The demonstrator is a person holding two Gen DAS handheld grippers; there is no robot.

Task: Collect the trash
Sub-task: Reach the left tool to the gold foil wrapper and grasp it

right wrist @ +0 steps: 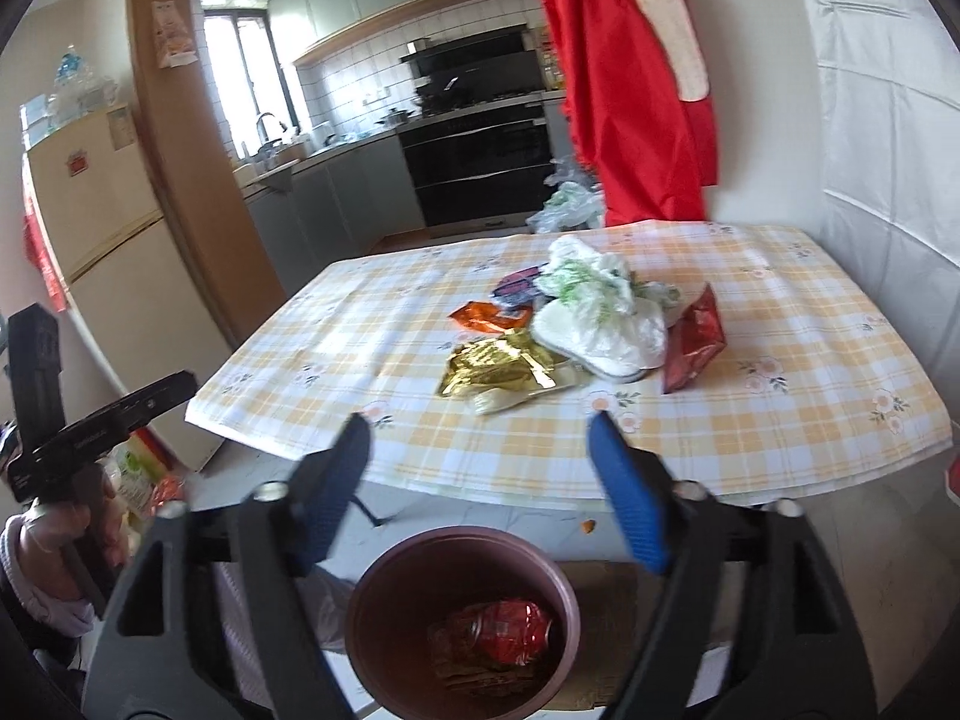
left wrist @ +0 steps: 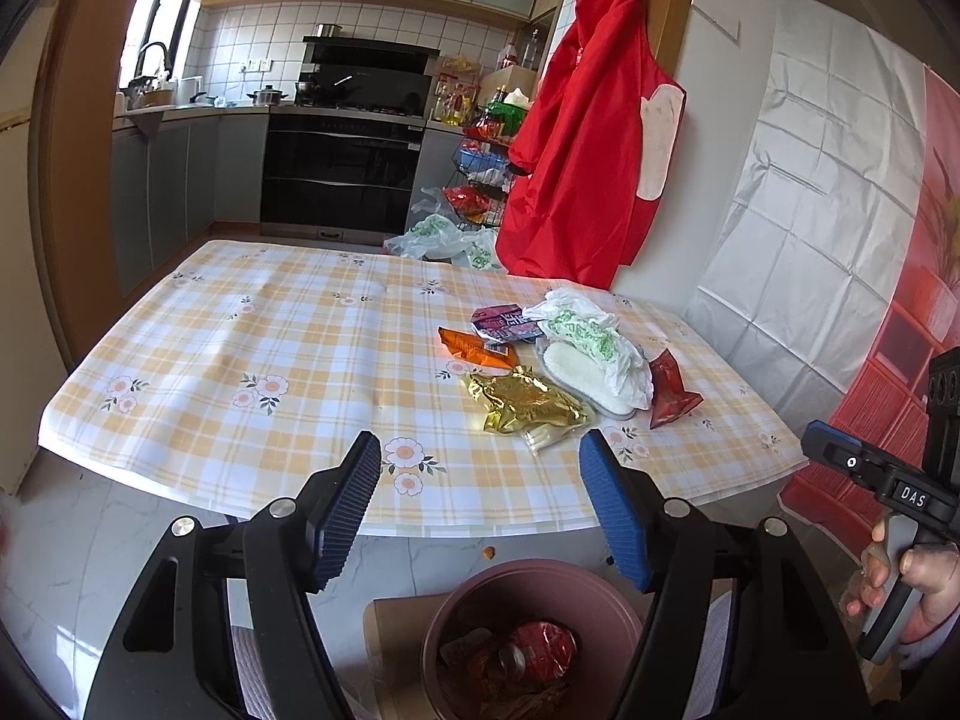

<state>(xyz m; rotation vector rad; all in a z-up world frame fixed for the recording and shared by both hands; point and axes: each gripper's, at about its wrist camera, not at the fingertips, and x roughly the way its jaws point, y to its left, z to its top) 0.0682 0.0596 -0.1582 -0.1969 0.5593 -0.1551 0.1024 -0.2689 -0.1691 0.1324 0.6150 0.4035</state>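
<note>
A pile of trash lies on the checked tablecloth: a gold wrapper, an orange wrapper, a purple packet, a white plastic bag over a white insole, and a red wrapper. The pile shows in the right wrist view too, with the gold wrapper and red wrapper. A mauve bin holding wrappers and a can stands on the floor below the table's near edge; it also shows in the right wrist view. My left gripper and right gripper are both open and empty above the bin.
A red apron hangs by the wall at the table's far right. Plastic bags and a wire rack stand on the floor beyond the table. Cardboard lies under the bin. A fridge stands at the left.
</note>
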